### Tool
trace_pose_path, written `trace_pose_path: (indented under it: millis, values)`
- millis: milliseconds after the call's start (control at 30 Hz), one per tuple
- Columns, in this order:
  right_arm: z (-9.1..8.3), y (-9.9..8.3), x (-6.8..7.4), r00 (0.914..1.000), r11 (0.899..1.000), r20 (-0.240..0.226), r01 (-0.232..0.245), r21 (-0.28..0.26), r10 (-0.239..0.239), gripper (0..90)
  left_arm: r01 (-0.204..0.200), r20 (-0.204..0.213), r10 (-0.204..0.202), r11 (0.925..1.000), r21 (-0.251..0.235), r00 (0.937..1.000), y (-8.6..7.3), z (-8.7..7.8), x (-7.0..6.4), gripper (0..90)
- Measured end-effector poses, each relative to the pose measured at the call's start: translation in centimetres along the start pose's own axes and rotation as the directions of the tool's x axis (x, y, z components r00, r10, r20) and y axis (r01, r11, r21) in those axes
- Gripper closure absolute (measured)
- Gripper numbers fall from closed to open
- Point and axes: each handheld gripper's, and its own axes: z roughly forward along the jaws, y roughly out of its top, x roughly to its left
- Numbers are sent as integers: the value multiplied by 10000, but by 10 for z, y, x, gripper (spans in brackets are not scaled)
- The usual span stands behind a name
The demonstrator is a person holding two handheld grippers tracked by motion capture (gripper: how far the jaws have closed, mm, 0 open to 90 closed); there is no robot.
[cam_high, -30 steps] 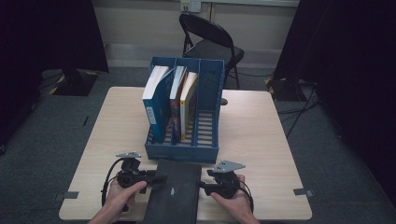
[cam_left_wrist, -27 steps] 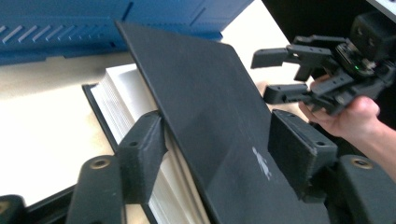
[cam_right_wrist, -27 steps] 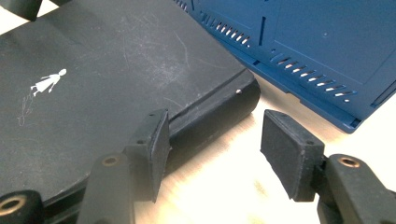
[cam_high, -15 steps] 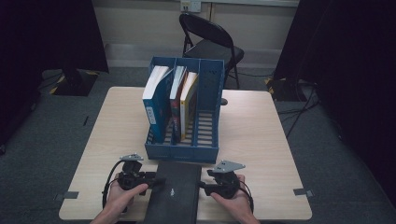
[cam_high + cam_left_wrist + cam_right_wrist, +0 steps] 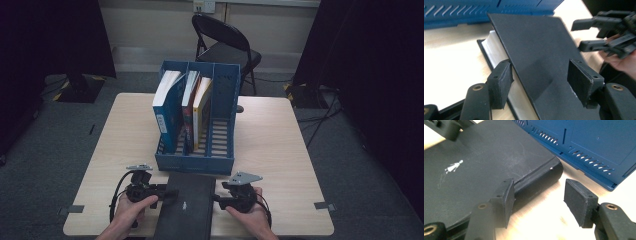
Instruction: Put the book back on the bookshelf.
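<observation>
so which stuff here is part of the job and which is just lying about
In the job:
black book
blue file rack
left claw
right claw

Just about:
three books standing in the rack
folding chair

Book [image 5: 186,210] before file rack [image 5: 197,155]; grippers flanking — left [image 5: 170,192], right [image 5: 216,199]

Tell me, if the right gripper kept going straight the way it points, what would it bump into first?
Probably the black book: the right gripper has its jaws open at the book's spine edge, one jaw already over the cover. Depth is hard to judge.
</observation>
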Motion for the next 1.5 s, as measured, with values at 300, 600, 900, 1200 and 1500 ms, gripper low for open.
trace_pose_path:
  millis: [300,600,900,1200,1500]
  values:
    - [0,0,0,10000,10000,11,-28,-10,28,411,-363,1459,352,9993,50,9887,-7,-2,-19,503]
    - [0,0,0,10000,10000,3,-11,-5,11,411,-60,1063,-38,9958,910,9943,0,29,-16,464]
    - [0,1,0,10000,10000,-99,-17,-11,16,390,771,2237,-947,9933,861,9701,5,33,-3,658]
    - [5,1,5,9860,9981,-1563,-607,-71,588,226,304,2367,-405,9985,462,9707,4,28,-9,685]
    - [12,-1,-8,9396,9833,-2920,-1814,176,1785,76,-923,2515,915,9957,-84,9635,5,19,-24,712]
